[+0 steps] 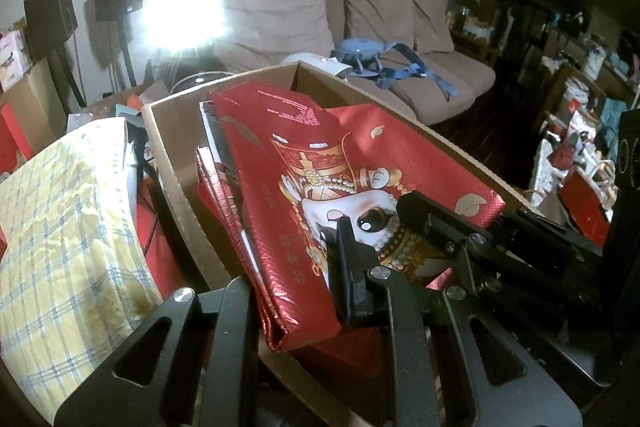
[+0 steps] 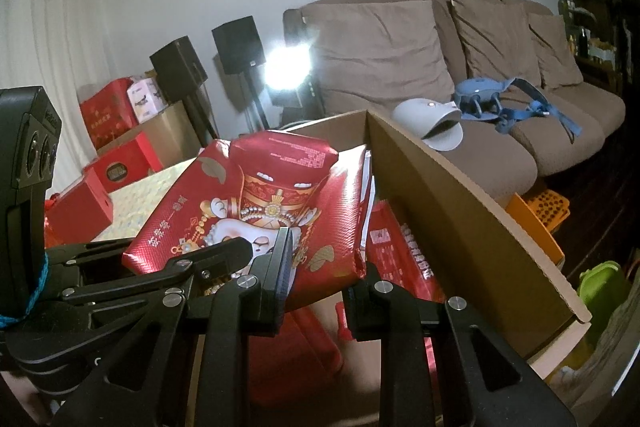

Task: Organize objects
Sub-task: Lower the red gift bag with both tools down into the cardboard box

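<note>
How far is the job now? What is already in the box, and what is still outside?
Done: several red packages already lie inside the cardboard box. In hand: the left gripper and the right gripper both pinch the near edge of a red bag, held over the box, not yet laid down. Left: releasing this bag, and perhaps the red boxes outside; whether those belong inside, I cannot tell.
</note>
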Demonstrator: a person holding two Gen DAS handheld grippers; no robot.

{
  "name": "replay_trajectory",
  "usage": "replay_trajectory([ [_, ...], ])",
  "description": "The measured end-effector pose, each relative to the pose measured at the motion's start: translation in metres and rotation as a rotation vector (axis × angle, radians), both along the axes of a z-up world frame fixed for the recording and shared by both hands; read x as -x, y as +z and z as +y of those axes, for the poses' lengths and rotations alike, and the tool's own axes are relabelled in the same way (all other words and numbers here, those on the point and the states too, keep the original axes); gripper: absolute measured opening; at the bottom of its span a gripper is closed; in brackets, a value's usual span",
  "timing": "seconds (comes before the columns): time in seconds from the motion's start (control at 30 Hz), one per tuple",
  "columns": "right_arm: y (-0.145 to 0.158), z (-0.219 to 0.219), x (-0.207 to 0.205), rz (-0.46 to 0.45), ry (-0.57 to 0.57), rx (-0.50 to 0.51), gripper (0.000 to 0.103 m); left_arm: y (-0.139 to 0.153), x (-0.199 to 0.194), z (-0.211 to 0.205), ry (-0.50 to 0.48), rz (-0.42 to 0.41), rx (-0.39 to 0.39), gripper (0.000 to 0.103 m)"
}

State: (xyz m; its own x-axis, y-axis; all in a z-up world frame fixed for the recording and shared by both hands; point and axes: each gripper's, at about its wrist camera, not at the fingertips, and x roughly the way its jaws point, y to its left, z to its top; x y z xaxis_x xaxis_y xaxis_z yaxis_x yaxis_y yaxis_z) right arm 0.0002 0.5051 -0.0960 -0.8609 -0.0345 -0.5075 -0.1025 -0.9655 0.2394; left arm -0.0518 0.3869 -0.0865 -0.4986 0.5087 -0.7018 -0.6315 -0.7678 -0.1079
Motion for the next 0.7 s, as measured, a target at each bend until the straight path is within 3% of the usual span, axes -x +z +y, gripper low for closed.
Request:
replay_trajectory([
  [0.7,-0.011,0.008,0.006,-0.068,0.003,0.032,0.022,-0.008,0.006,0.007,0.006,-0.044,0.042,0.016],
])
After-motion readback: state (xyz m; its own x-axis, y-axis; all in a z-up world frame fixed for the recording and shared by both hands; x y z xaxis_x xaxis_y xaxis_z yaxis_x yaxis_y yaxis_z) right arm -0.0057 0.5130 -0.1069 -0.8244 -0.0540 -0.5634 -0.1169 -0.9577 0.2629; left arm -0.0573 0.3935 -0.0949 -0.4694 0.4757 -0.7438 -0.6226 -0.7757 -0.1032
